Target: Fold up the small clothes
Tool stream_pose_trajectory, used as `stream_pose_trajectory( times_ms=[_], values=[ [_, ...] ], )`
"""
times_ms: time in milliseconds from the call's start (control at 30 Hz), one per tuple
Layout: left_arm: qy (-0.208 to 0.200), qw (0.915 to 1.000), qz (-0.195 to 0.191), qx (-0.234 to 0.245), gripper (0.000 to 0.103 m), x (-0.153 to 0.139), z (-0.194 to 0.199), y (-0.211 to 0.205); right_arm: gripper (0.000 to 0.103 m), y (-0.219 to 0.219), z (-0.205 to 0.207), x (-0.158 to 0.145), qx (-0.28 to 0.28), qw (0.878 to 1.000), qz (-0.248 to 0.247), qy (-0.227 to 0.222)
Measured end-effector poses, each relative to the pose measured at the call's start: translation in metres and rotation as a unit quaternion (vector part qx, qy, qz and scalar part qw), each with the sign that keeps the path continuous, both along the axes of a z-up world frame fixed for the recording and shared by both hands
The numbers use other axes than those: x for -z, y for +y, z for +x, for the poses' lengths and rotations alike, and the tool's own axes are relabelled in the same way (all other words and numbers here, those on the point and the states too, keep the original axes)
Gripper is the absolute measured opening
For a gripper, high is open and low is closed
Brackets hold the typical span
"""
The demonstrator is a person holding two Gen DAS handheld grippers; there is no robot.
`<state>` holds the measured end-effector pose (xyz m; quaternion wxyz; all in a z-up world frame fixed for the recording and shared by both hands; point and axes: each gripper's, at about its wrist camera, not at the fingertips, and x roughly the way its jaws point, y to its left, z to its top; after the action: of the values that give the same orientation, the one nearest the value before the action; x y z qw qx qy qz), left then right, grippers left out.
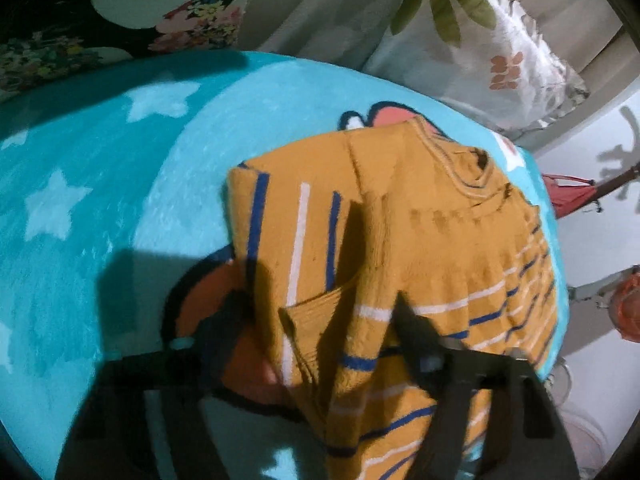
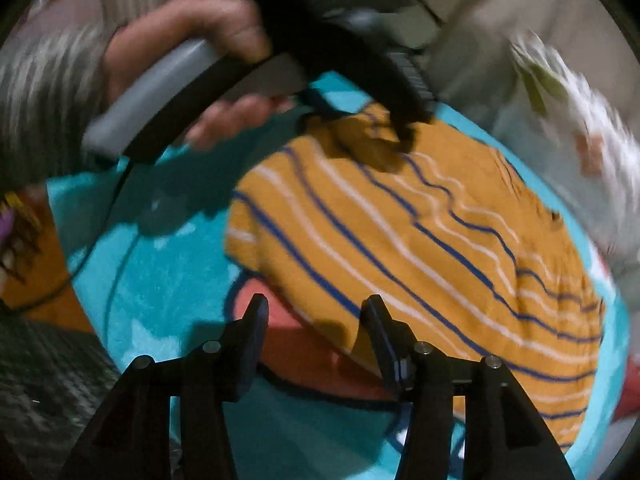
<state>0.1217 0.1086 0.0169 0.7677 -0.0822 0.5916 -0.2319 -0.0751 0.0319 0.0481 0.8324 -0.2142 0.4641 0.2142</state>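
Left wrist: left gripper (image 1: 320, 312) fingers apparently pinch the striped sweater (image 1: 420, 240); right gripper (image 2: 316, 320) spread, empty, at its edge.

The mustard sweater (image 1: 432, 240) is a soft, fuzzy knit with ribbed trim, lying on a plush, matt turquoise blanket (image 1: 100, 208). The right tool (image 2: 316, 316) is matt black plastic with small shiny metal pins, and the cushion (image 1: 480, 52) looks like smooth printed cloth.

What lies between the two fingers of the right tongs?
In the right wrist view, the right tongs stand open over the turquoise blanket; only its orange-red print shows in the gap. The mustard striped sweater begins beyond the fingertips.
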Motion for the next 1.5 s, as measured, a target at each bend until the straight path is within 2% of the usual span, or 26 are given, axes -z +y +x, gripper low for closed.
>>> stream_pose_trajectory(
  times_ms=[133, 233, 400, 500, 533, 567, 600, 633, 767, 933, 1067, 1133, 1200, 1233, 1333, 1433, 1500],
  values=[
    [0.015, 0.9997, -0.018, 0.008, 0.057, 0.001, 0.008, 0.003, 0.060, 0.030, -0.002, 0.010, -0.025, 0.997, -0.051, -0.043],
    [0.019, 0.9994, -0.021, 0.018, 0.060, 0.005, 0.012, 0.001, 0.060, 0.049, 0.002, 0.016, -0.034, 0.994, -0.080, -0.070],
    [0.035, 0.9980, -0.052, 0.006, 0.070, 0.009, 0.025, -0.002, 0.059, 0.069, 0.015, 0.021, -0.039, 0.994, -0.077, -0.067],
    [0.035, 0.9972, -0.065, -0.014, 0.070, 0.010, 0.030, -0.002, 0.050, 0.074, 0.016, 0.019, -0.034, 0.995, -0.067, -0.063],
    [0.032, 0.9974, -0.062, -0.019, 0.065, 0.010, 0.030, -0.002, 0.044, 0.074, 0.016, 0.019, -0.032, 0.996, -0.064, -0.059],
    [0.026, 0.9982, -0.049, -0.022, 0.041, 0.010, 0.029, -0.003, 0.040, 0.073, 0.017, 0.018, -0.029, 0.996, -0.062, -0.057],
    [0.024, 0.9987, -0.038, -0.021, 0.025, 0.011, 0.029, -0.005, 0.030, 0.073, 0.017, 0.018, -0.026, 0.996, -0.062, -0.055],
    [0.034, 0.9982, -0.046, -0.019, 0.019, 0.013, 0.030, -0.004, 0.020, 0.071, 0.019, 0.016, -0.022, 0.997, -0.060, -0.053],
    [0.035, 0.9962, -0.063, -0.050, 0.017, 0.003, 0.029, 0.005, 0.014, 0.056, 0.027, 0.000, 0.000, 0.999, -0.008, -0.034],
    [0.017, 0.9965, -0.054, -0.061, 0.017, -0.023, 0.022, -0.003, 0.013, 0.035, 0.030, -0.023, 0.003, 0.998, 0.045, -0.040],
    [0.002, 0.9962, -0.050, -0.072, 0.016, -0.054, 0.020, -0.027, 0.012, -0.001, 0.030, -0.043, 0.007, 0.994, 0.097, -0.053],
    [-0.004, 0.9961, -0.050, -0.072, 0.015, -0.070, 0.018, -0.049, 0.012, -0.034, 0.027, -0.058, 0.017, 0.990, 0.122, -0.070],
    [-0.021, 0.9969, -0.046, -0.061, 0.012, -0.087, 0.018, -0.086, 0.012, -0.067, 0.029, -0.071, 0.030, 0.987, 0.138, -0.081],
    [-0.031, 0.9971, -0.047, -0.052, 0.006, -0.096, 0.018, -0.112, 0.012, -0.090, 0.028, -0.078, 0.043, 0.984, 0.147, -0.087],
    [-0.035, 0.9973, -0.060, -0.024, 0.006, -0.107, 0.020, -0.188, 0.012, -0.169, 0.027, -0.086, 0.099, 0.977, 0.165, -0.095],
    [-0.032, 0.9969, -0.071, 0.014, 0.006, -0.099, 0.015, -0.266, 0.012, -0.250, 0.017, -0.080, 0.173, 0.967, 0.162, -0.091],
    [-0.019, 0.9965, -0.073, 0.036, 0.006, -0.087, 0.008, -0.307, 0.012, -0.301, 0.011, -0.064, 0.227, 0.958, 0.162, -0.066]
  ],
)
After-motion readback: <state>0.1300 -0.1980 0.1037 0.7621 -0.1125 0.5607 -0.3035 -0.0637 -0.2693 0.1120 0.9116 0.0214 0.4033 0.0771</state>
